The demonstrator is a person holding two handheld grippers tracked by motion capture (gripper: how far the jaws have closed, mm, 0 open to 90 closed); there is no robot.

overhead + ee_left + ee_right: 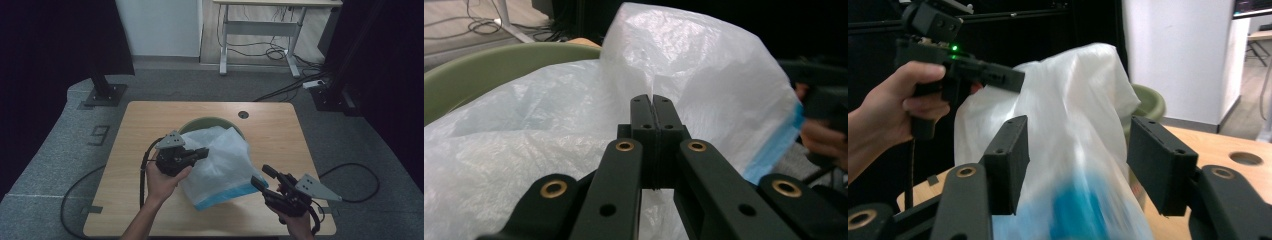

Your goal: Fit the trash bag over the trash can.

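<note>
The left gripper is clenched, apparently pinching the white plastic bag; the right gripper stands spread around its blue-edged end, beside the green bowl.

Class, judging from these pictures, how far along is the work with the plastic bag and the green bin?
Done: the left gripper is shut on the plastic bag. In hand: the open right gripper sits by its blue edge. Left: the bag still lies crumpled, partly over the green bin.
</note>
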